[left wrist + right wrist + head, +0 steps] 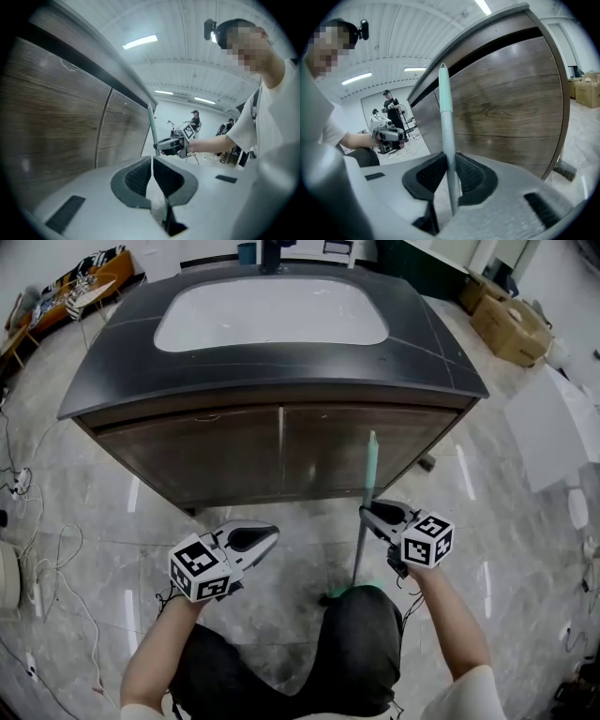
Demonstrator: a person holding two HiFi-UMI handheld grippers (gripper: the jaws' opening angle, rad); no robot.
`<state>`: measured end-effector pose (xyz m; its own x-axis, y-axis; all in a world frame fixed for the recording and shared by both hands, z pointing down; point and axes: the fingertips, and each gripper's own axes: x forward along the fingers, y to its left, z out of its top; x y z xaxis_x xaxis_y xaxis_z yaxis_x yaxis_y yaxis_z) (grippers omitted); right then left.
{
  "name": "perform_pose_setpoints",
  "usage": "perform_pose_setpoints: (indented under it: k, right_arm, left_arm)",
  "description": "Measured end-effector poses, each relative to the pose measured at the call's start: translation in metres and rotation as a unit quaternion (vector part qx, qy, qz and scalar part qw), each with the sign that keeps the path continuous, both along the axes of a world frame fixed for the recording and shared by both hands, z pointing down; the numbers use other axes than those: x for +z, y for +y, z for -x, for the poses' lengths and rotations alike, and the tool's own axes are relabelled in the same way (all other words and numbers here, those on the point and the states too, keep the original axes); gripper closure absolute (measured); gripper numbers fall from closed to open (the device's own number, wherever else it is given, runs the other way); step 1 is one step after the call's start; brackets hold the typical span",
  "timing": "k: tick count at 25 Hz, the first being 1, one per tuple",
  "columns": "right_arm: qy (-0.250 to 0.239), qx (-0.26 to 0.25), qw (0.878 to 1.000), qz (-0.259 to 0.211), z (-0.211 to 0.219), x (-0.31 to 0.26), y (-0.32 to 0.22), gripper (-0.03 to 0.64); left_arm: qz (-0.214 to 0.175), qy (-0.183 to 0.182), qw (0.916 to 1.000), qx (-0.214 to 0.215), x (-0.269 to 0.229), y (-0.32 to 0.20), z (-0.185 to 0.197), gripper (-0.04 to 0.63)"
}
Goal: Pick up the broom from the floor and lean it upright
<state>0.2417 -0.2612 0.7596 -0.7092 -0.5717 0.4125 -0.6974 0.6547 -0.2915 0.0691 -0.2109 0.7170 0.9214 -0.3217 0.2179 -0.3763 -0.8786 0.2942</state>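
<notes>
Broom [369, 470] upright, handle tip up, tight between right gripper's [368, 512] jaws; left gripper [270, 533] closed, empty.

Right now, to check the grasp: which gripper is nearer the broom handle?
Right. The right gripper is shut on the broom handle; the left gripper sits apart to its left.

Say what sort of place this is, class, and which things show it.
Probably a lab or warehouse mock-up of a bathroom: a vanity with a sink stands free on an open floor, with cardboard boxes and loose cables around it.
</notes>
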Motion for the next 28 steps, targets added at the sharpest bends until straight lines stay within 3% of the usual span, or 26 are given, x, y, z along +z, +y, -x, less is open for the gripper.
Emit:
perform_pose_setpoints:
  k: [3,11,25,28]
  right_arm:
    - [-0.012,-0.007,1.000,0.014,0.011,-0.006,-0.002,0.540]
    - [-0.029,-0.040,0.998,0.050,0.046,-0.004,-0.013,0.540]
    - [0.003,0.006,1.000,0.029,0.056,0.025,-0.048,0.532]
    - [0.008,0.007,1.000,0.027,0.056,0.026,-0.050,0.498]
  left_arm:
    - [-0.006,-0.012,0.9998,0.014,0.008,0.006,-0.008,0.583]
    - [-0.010,0.003,0.9995,0.029,0.004,0.006,-0.021,0.583]
    - [-0.019,0.003,0.9997,0.014,0.008,-0.009,-0.011,0.581]
    - [-0.022,0.000,0.9996,0.018,0.008,-0.009,-0.013,0.583]
